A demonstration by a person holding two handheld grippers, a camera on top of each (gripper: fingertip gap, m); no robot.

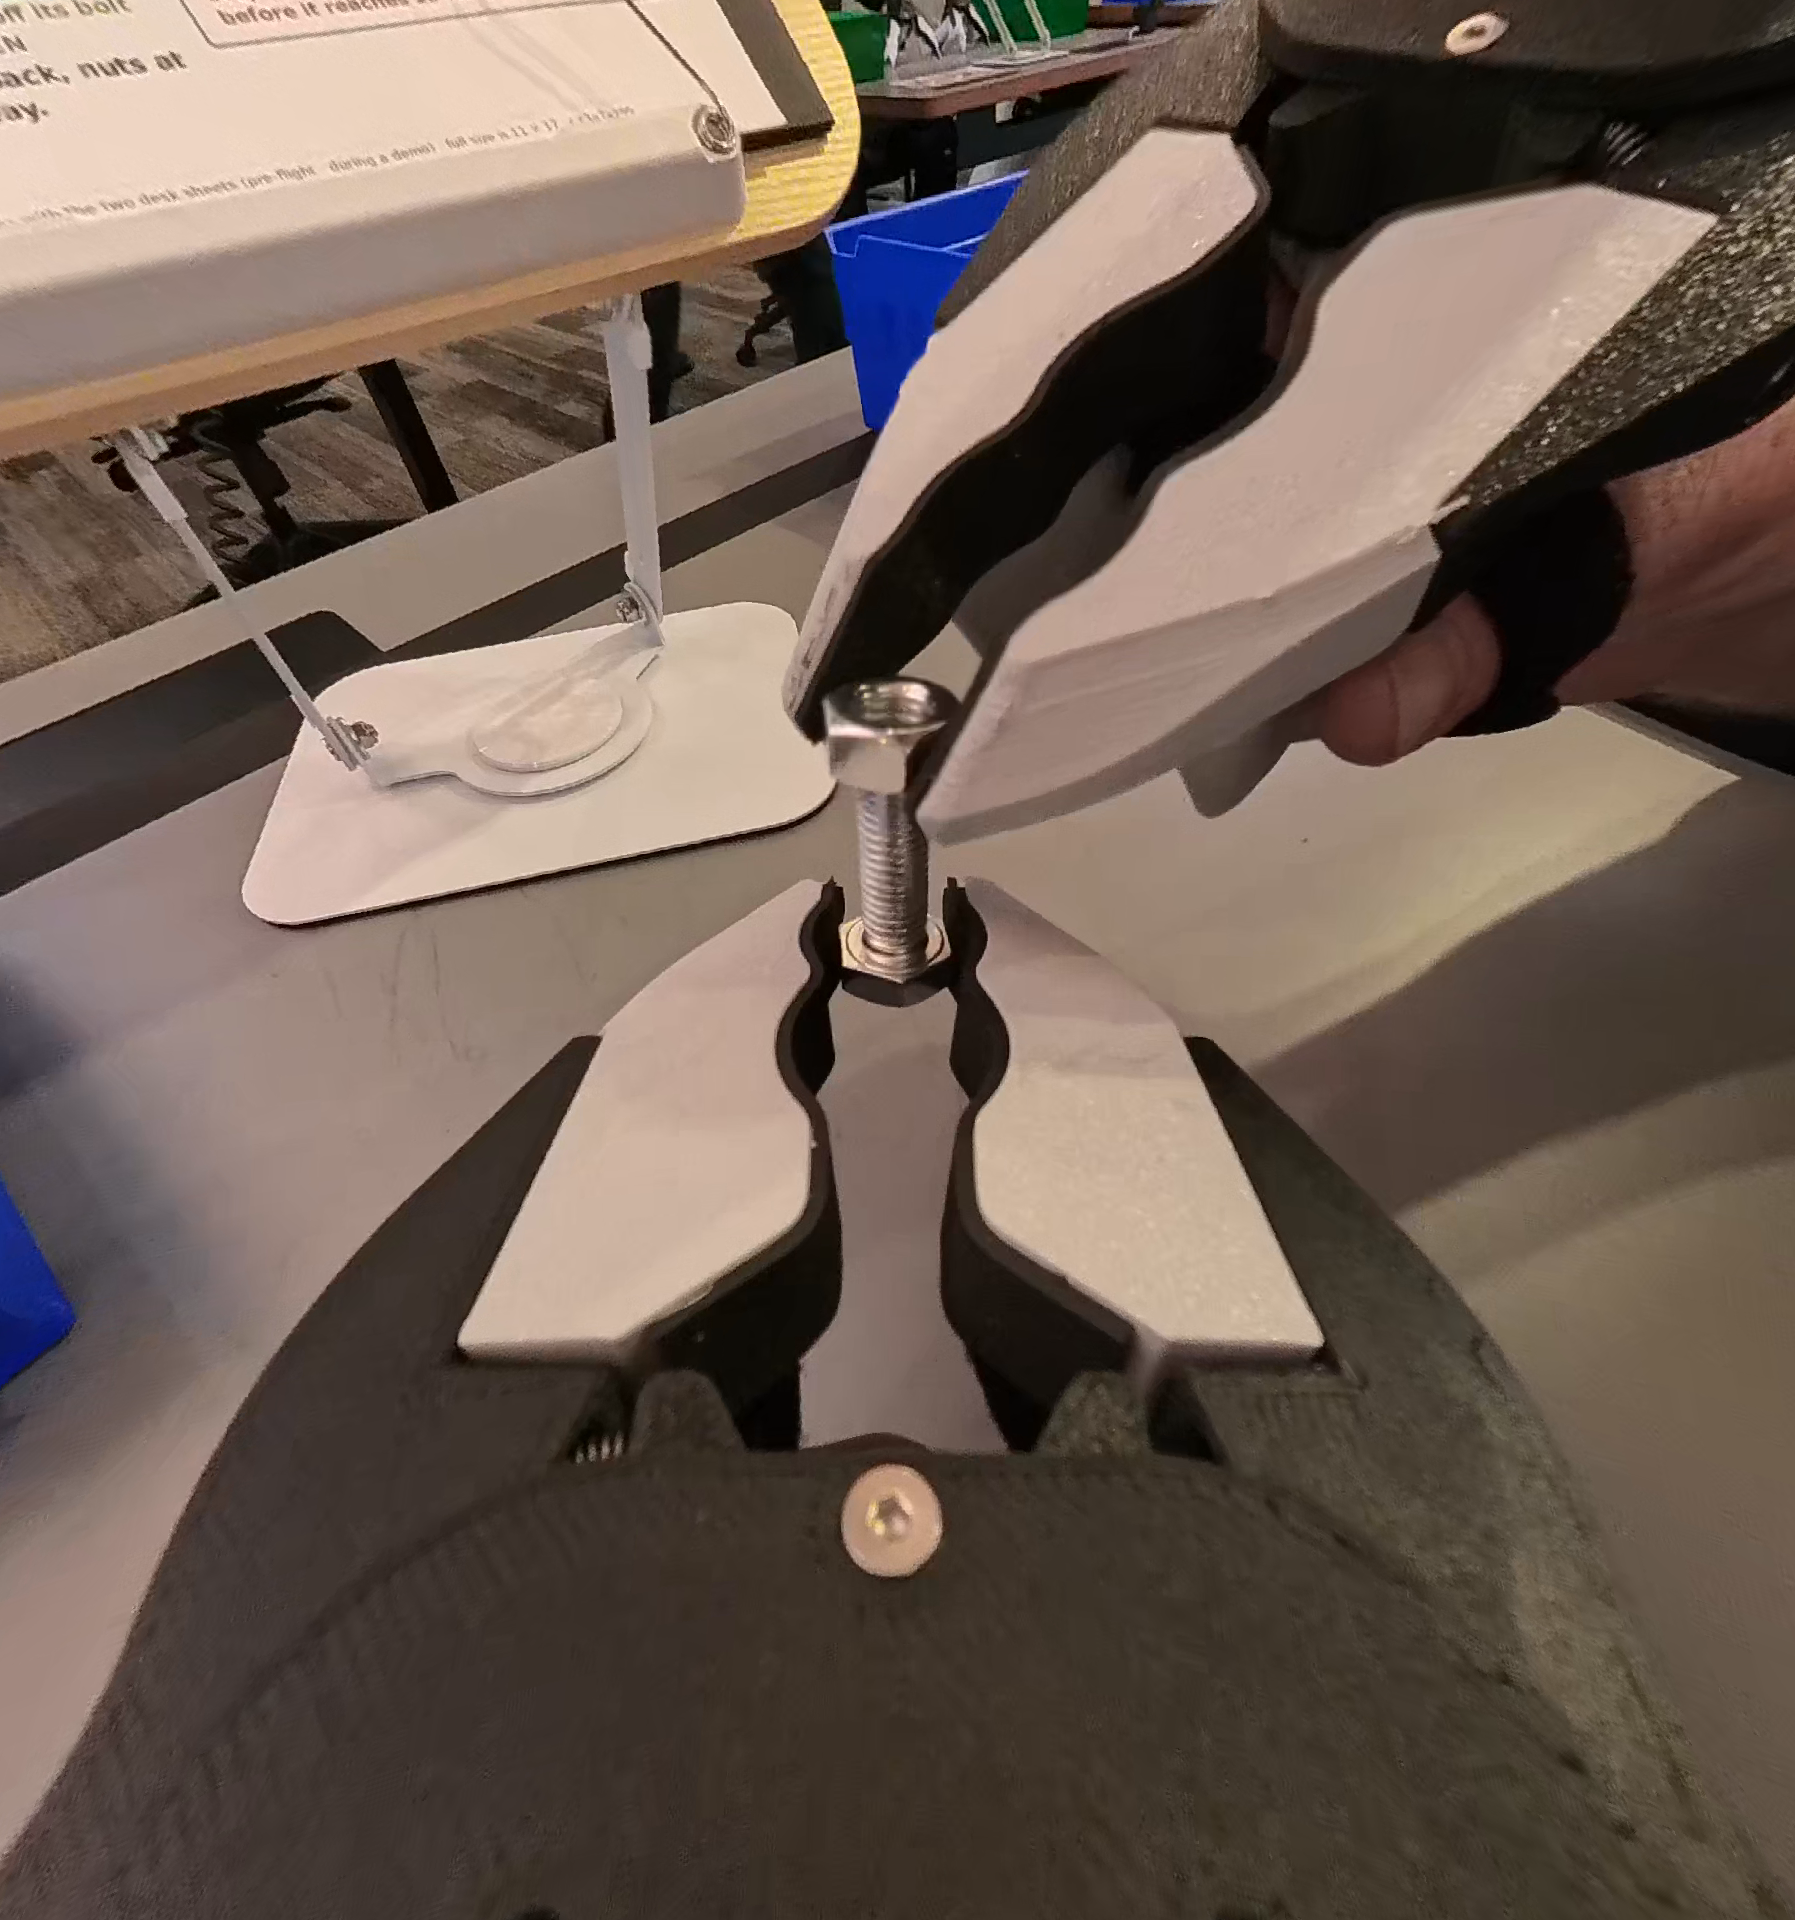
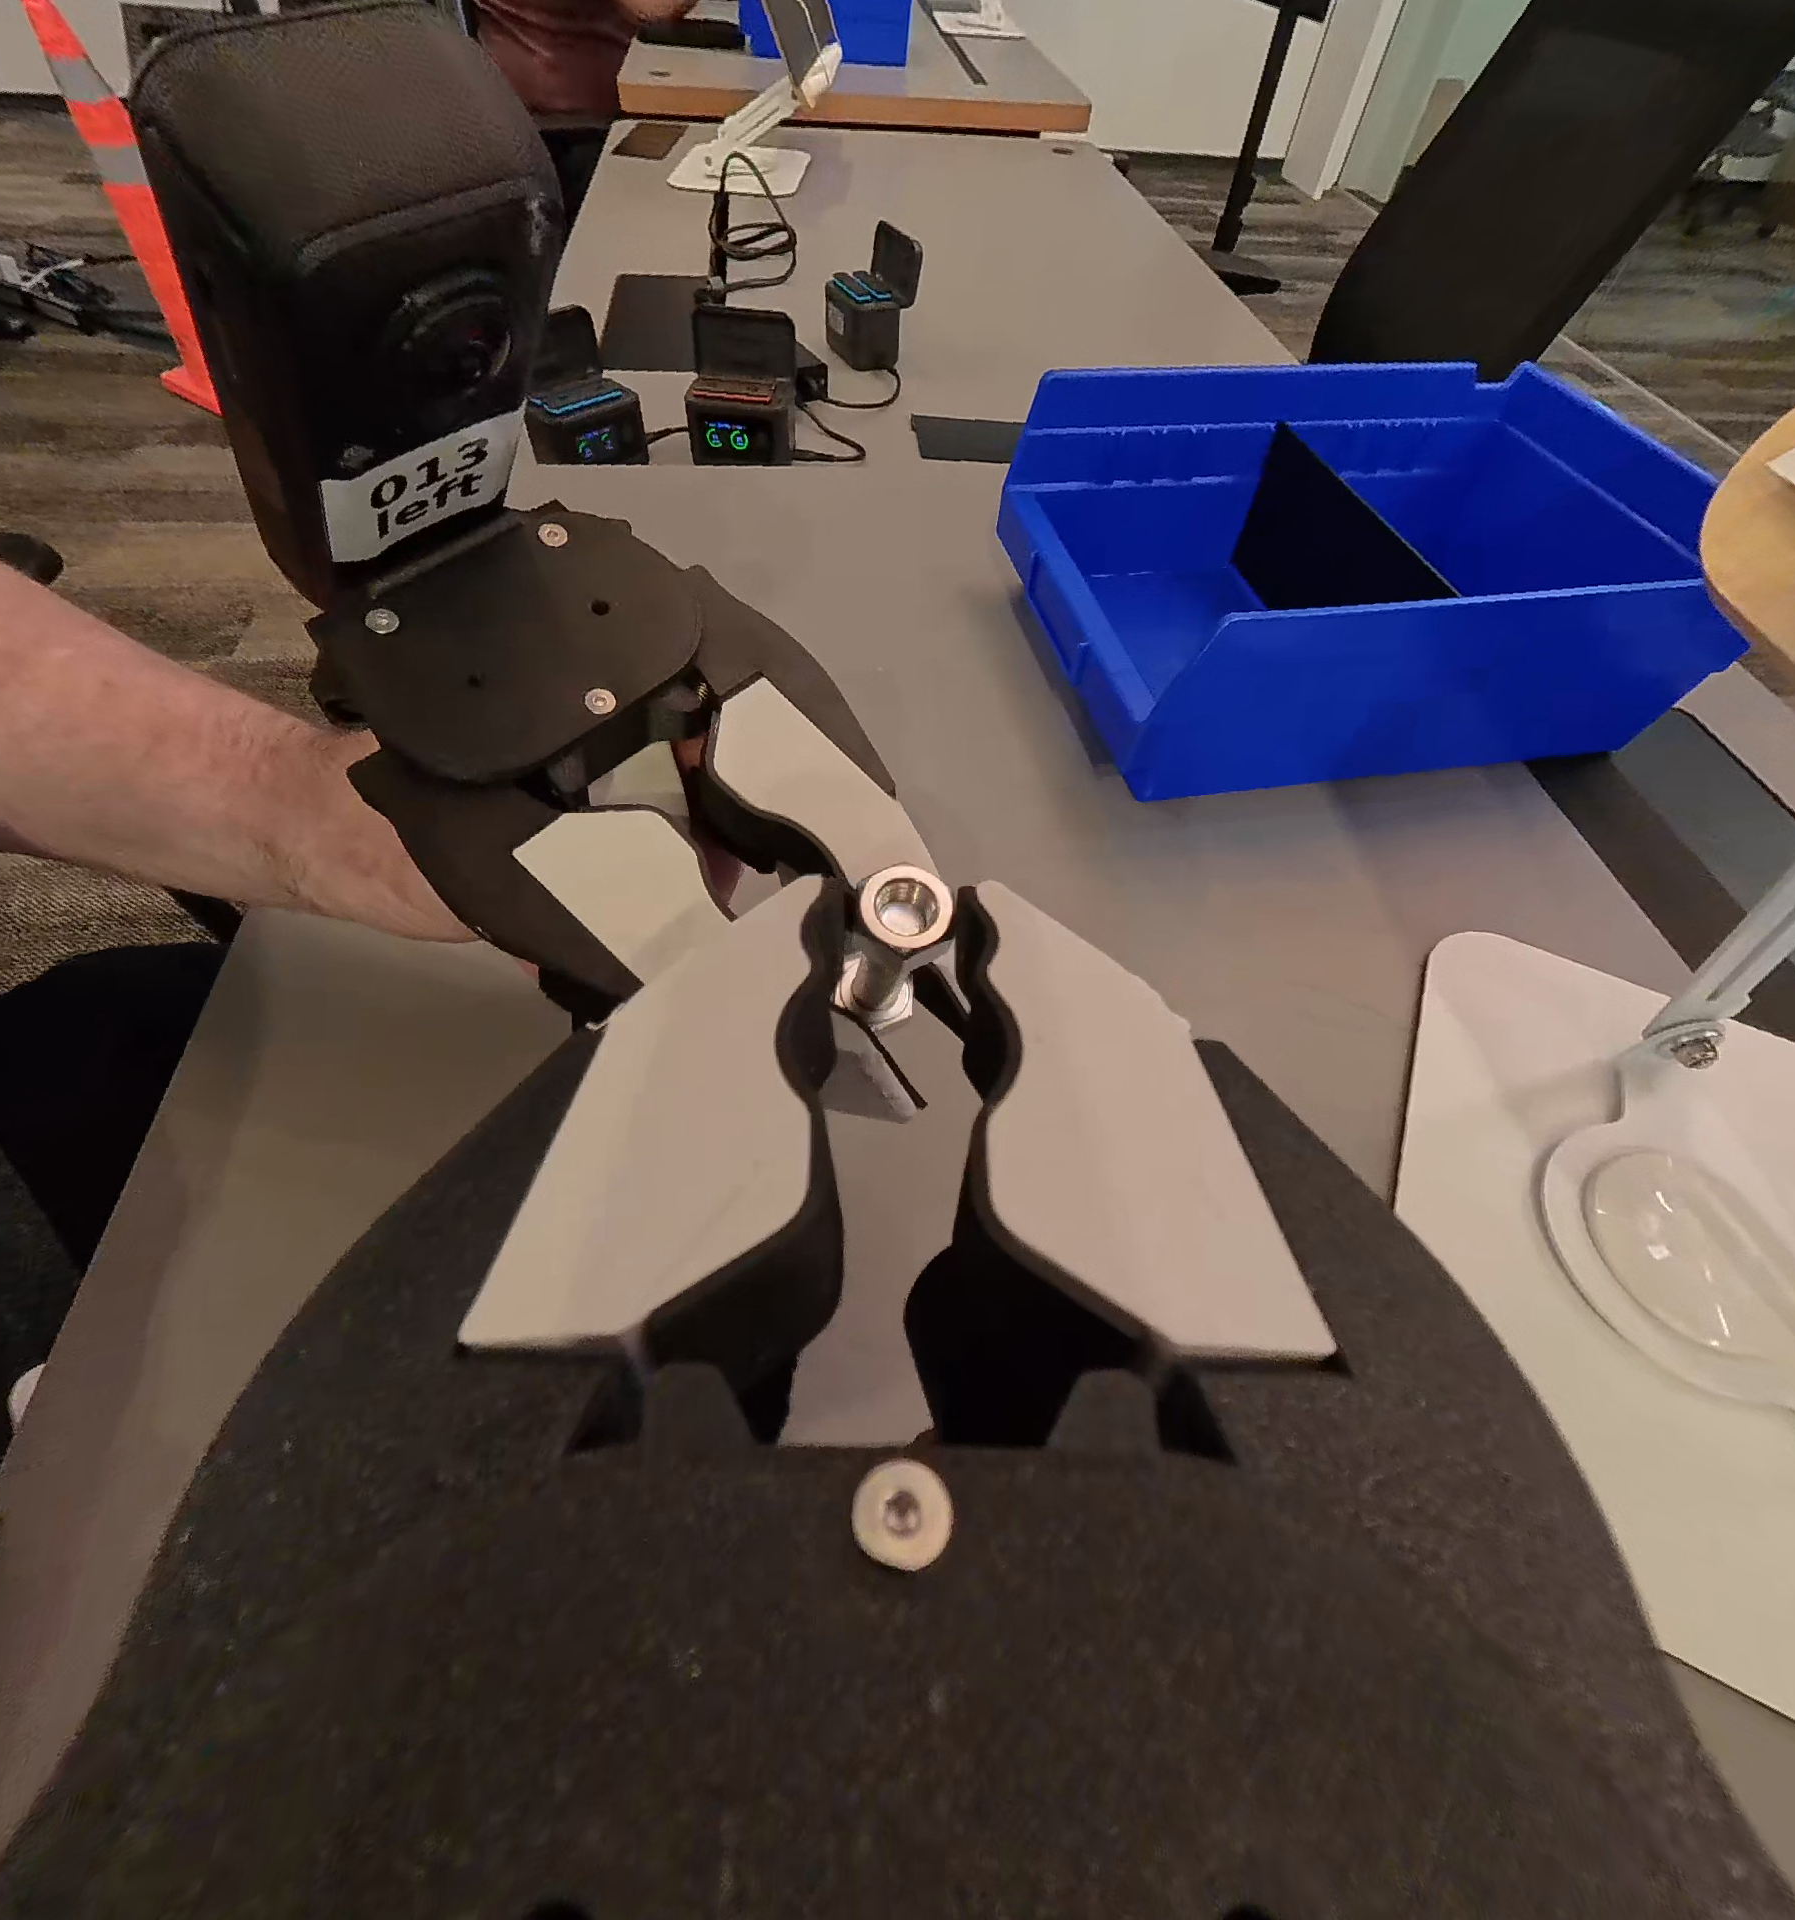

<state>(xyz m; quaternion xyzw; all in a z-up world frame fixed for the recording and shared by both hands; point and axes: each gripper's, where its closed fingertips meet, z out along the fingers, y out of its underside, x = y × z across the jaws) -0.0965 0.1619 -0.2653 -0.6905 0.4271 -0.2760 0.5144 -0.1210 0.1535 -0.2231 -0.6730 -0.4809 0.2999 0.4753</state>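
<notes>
Bolt stands upright: my left fingers clamp its head, my right fingers clamp the nut; I keep both grips square.

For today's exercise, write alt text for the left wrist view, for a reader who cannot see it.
The left claw grips the hex head of an upright silver bolt above a grey table, while the right claw, reaching in from the upper right, pinches the silver nut at the bolt's top. A white stand sits behind, left.
</notes>
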